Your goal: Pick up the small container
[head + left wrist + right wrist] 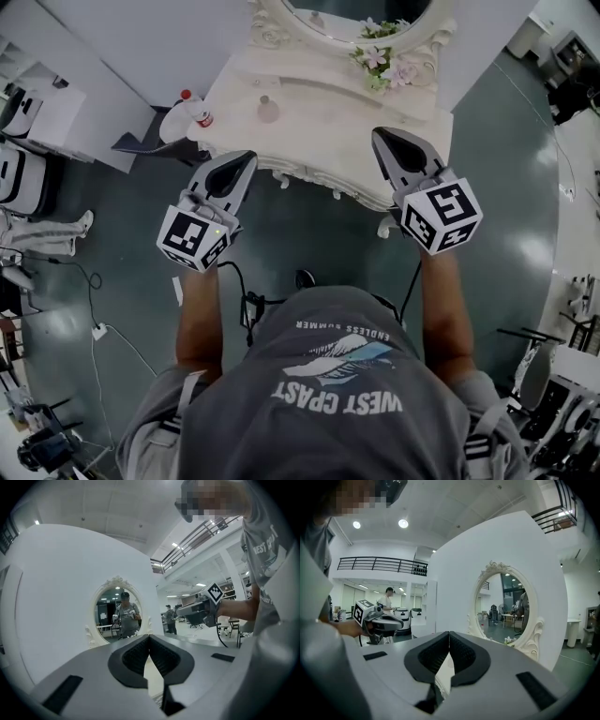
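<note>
container [268, 110]: small, pale, upright on surface [328, 127], ahead of left gripper [246, 157] | handling: likely light, stiff, easily tipped; grasp across its sides, low | left fingers: closed, empty | right gripper [380, 136] fingers: closed, empty

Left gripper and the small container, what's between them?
Only bare tabletop lies between the left gripper and the small container, as the head view shows.

Open tabletop [328, 131] ahead, flowers [380, 56] back right, mirror [361, 11] behind
</note>
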Motion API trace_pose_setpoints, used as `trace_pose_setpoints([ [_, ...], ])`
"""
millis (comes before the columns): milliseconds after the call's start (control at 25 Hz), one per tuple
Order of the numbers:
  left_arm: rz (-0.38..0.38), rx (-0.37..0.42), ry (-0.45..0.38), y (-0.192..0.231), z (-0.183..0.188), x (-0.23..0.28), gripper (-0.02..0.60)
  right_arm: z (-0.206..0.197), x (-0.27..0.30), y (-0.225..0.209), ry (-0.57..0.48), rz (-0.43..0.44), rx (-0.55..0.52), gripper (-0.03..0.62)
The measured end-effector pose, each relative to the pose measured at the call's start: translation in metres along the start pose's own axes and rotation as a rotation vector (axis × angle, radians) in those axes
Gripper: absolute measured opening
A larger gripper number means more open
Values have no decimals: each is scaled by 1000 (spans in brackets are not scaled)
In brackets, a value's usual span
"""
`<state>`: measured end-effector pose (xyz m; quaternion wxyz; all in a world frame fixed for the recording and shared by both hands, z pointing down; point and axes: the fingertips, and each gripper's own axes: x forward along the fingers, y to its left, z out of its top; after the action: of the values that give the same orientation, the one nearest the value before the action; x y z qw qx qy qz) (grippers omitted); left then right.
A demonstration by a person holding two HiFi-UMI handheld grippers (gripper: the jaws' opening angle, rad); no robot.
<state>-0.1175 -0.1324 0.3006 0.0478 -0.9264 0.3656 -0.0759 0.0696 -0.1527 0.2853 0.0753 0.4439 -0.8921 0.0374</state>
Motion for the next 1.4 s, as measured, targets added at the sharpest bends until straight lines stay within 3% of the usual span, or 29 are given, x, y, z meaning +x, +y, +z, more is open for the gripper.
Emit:
trace_pose_setpoints([
  [480,29,-26,-5,43,-18,-12,17,5,44,10,25,18,-34,25],
  [880,195,-59,65,96,-46,-26,17,-7,119,2,32,163,-14,26],
  [1120,253,-94,80,126,-59,-12,17,-9,158,-8,56,230,-15,26],
  [1400,259,-133,99,153,-80,25,17,-14,189,-34,82,244,-10,26],
])
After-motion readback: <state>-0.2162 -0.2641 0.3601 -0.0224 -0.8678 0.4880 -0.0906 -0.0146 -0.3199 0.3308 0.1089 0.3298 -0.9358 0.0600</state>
